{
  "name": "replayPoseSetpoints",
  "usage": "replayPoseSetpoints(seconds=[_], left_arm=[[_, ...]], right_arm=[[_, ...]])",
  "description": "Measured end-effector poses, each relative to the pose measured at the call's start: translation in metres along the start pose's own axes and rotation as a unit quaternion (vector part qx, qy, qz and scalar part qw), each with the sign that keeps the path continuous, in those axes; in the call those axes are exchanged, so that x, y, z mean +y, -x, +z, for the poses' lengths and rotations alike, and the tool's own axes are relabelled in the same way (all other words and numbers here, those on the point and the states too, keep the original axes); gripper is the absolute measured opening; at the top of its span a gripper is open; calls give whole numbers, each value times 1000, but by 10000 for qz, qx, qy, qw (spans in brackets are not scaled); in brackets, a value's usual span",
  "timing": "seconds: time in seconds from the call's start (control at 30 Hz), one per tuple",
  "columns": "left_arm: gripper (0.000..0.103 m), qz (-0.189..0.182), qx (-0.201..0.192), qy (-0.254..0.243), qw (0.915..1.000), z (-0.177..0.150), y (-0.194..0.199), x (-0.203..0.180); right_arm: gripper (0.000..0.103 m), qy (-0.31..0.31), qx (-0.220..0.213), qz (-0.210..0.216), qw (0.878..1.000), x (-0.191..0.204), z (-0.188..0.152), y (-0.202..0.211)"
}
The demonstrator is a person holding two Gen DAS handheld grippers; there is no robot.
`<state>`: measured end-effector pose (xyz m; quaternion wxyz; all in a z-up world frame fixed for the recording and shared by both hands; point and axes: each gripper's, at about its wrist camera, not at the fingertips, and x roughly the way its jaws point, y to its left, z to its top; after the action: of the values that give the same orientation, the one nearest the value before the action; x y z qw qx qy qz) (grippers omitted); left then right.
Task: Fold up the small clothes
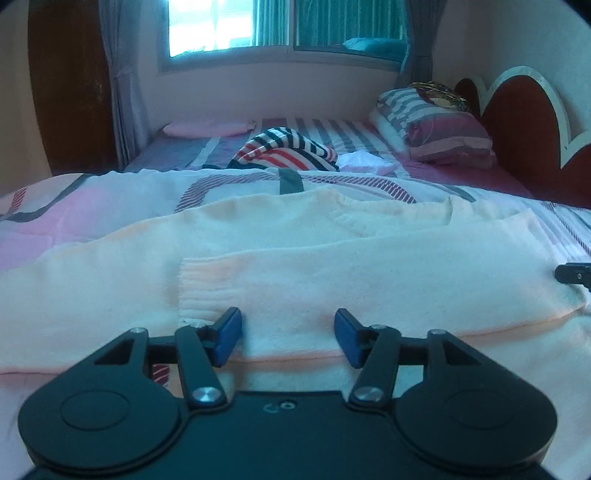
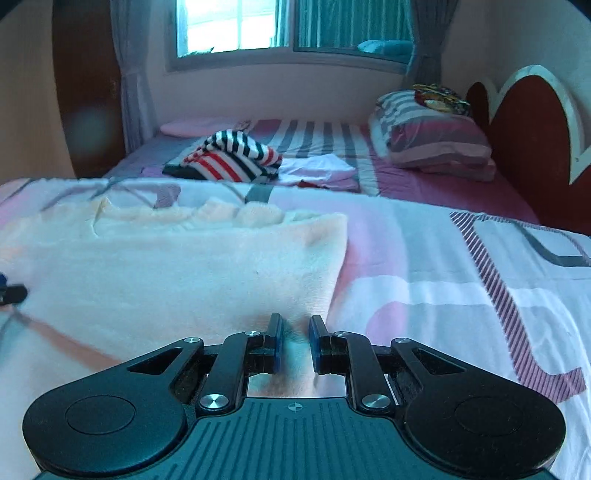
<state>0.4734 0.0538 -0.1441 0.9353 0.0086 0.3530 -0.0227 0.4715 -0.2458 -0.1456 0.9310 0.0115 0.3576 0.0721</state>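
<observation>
A cream knitted sweater (image 1: 295,258) lies spread on the patterned quilt (image 1: 74,206), one sleeve folded across its body with the ribbed cuff (image 1: 199,284) near the left fingers. My left gripper (image 1: 288,332) is open, jaws wide apart, low over the sweater's near edge. In the right wrist view the sweater (image 2: 184,266) fills the left half. My right gripper (image 2: 294,339) has its jaws close together on a fold of the sweater's near right corner. The right gripper's tip shows at the right edge of the left wrist view (image 1: 576,274).
A red, white and dark striped garment (image 1: 288,149) and a white garment (image 1: 364,162) lie farther back on the bed. Striped pillows (image 1: 439,125) lean by the red headboard (image 1: 524,125). A window (image 1: 280,26) is on the far wall.
</observation>
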Motion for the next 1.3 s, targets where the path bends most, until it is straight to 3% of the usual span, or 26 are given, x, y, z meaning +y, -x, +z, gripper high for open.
replayPoseSetpoints(seconds=[0.07, 0.13, 0.33, 1.1, 1.13, 1.23, 1.3], left_arm=[[56, -38, -161, -6, 9999, 0, 10, 1], [56, -23, -59, -65, 10000, -3, 6, 1], [57, 0, 56, -130, 9999, -8, 2, 1], [60, -118, 110, -295, 9994, -10, 5, 7], [61, -127, 113, -249, 9995, -8, 9, 9], [86, -4, -183, -36, 9998, -12, 32, 29], [81, 105, -301, 280, 9991, -22, 48, 59]], right_arm=[[16, -14, -124, 92, 9999, 2, -2, 15], [16, 72, -90, 60, 9999, 6, -9, 23], [16, 354, 103, -264, 9990, 22, -21, 14], [16, 628, 314, -612, 9957, 42, -21, 5], [16, 627, 305, -636, 9955, 42, -20, 7], [16, 334, -32, -525, 9981, 39, -21, 28], [16, 206, -80, -437, 9988, 42, -26, 37]])
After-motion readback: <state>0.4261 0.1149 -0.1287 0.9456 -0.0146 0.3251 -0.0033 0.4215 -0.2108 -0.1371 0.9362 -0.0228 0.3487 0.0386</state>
